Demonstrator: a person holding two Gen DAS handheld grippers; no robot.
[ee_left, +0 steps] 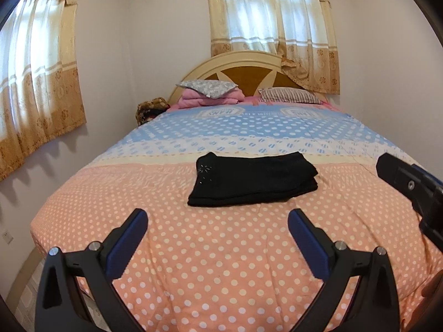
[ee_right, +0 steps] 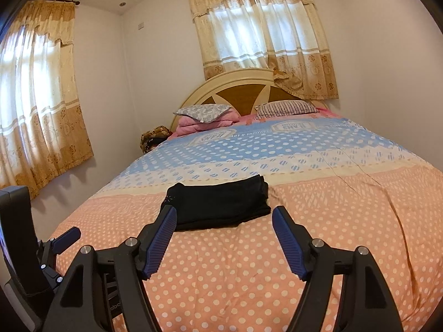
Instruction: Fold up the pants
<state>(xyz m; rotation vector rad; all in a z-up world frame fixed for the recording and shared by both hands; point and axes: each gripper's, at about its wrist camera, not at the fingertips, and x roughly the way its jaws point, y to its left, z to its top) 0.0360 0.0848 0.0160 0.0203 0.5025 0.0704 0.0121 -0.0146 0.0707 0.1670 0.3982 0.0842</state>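
Observation:
Black pants (ee_left: 253,179) lie folded into a compact rectangular stack on the polka-dot bedspread (ee_left: 221,249), in the middle of the bed. They also show in the right wrist view (ee_right: 221,204). My left gripper (ee_left: 217,215) is open and empty, held above the bed a little short of the pants. My right gripper (ee_right: 224,211) is open and empty, close to the near edge of the pants. The right gripper's body shows at the right edge of the left wrist view (ee_left: 415,191). The left gripper's body shows at the left edge of the right wrist view (ee_right: 41,249).
Two pillows (ee_left: 207,87) (ee_left: 289,95) and a folded pink blanket (ee_left: 210,99) lie at the headboard (ee_left: 243,63). A brown patterned bag (ee_left: 151,109) sits beside the bed's far left corner. Curtained windows (ee_left: 271,27) (ee_left: 36,83) line the walls.

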